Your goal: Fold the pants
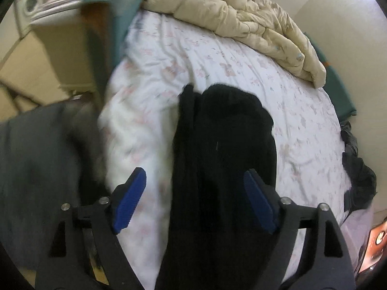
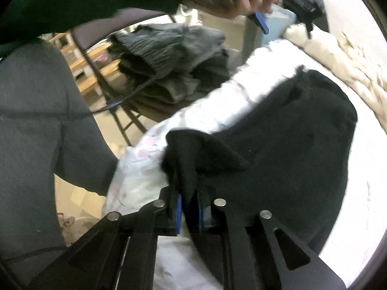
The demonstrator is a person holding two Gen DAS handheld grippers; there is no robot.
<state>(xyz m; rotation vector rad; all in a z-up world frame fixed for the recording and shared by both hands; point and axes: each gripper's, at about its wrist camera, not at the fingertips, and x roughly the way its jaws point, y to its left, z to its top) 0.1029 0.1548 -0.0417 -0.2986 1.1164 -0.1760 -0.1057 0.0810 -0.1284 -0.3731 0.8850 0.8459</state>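
Black pants (image 1: 225, 140) lie lengthwise on the white floral bed sheet (image 1: 241, 55), partly folded into a long strip. My left gripper (image 1: 193, 198) hangs above them, open and empty, its blue pads (image 1: 131, 200) on either side of the cloth. In the right wrist view the pants (image 2: 290, 133) spread across the bed, and my right gripper (image 2: 189, 212) is shut on a bunched edge of them near the bed's side. The left gripper (image 2: 261, 23) shows at the top of that view, in a hand.
A beige duvet (image 1: 241, 17) is heaped at the far end of the bed. A pile of grey clothes (image 2: 169, 55) lies on a chair left of the bed. Another dark garment (image 1: 358, 169) lies at the bed's right edge. My dark-clad leg (image 2: 36, 120) stands at the left.
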